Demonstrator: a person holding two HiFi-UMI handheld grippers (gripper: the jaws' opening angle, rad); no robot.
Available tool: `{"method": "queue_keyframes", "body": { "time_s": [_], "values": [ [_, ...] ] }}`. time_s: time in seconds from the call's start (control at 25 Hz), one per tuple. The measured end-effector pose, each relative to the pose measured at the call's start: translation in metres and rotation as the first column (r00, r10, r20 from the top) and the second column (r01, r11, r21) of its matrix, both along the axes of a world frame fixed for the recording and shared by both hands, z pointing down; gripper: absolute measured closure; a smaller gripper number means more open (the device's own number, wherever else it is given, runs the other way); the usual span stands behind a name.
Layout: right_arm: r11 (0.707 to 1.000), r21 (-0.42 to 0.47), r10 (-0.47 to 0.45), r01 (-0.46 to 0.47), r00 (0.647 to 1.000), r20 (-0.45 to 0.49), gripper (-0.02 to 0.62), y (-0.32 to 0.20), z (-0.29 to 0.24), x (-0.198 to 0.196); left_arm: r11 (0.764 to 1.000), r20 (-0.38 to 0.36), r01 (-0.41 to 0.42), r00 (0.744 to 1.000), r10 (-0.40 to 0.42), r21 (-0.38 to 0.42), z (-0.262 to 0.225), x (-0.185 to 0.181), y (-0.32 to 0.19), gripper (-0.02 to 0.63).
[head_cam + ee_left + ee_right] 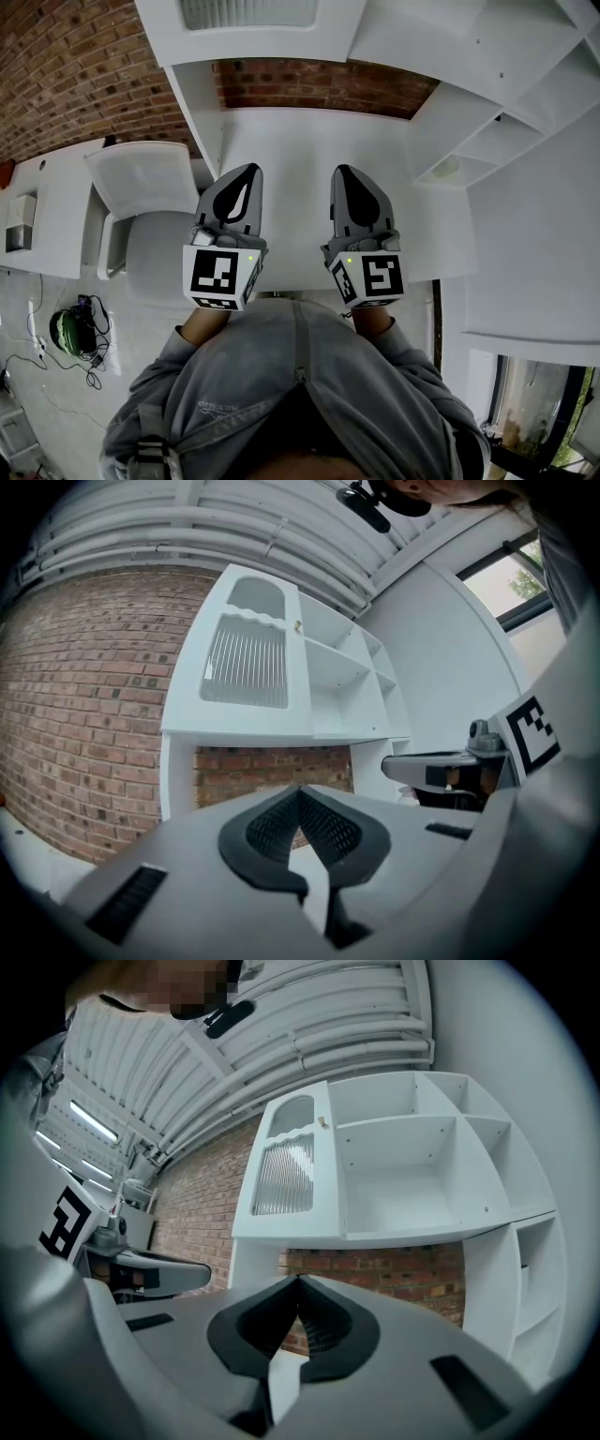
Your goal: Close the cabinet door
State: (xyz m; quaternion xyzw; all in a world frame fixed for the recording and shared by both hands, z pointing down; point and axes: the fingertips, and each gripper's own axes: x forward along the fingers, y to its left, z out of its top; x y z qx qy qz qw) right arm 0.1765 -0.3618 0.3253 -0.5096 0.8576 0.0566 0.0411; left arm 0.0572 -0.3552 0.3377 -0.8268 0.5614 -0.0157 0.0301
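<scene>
Tool tips came first in the head view: the left tool point(250, 171) and the right tool point(341, 171) were held side by side, near each other but apart, both pointing to 12 o'clock over the white worktop point(300, 141). Each was clenched with nothing in it. Grey sleeves point(169, 361) led up to them from 6 o'clock. The cabinet door point(248, 13), white with a ribbed panel, sat at 12 o'clock at the upper edge of the view, well apart from both tools. Open shelves point(487, 141) stood at 2 o'clock, a white chair point(141, 183) at 9 o'clock, and a brick wall point(56, 66) at 10 o'clock.

From the left gripper view, the left tool point(300, 791) had its jaw tips pressed together and gripped nothing. The cabinet door point(246, 663) hung at 11 o'clock above it, looking flush with the front of the unit, a small knob point(298, 625) on its right edge. The right tool reached in from 3 o'clock.

From the right gripper view, the right tool point(298, 1281) was likewise clenched and empty. The cabinet door point(281, 1171) lay at 12 o'clock, with the open shelves point(403, 1176) just beside it at 1 o'clock. Whether the door was fully shut could not be told.
</scene>
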Motion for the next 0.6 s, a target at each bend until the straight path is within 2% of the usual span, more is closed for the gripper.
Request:
{"method": "queue_keyframes", "body": {
  "time_s": [0.6],
  "values": [
    [1.0,-0.002,-0.01,0.01,1.0,-0.008,0.569,0.001,0.0018,-0.0036,1.0,-0.007,0.007,1.0,-0.008,-0.009,0.0019,-0.0039,0.0007,0.6]
  ]
}}
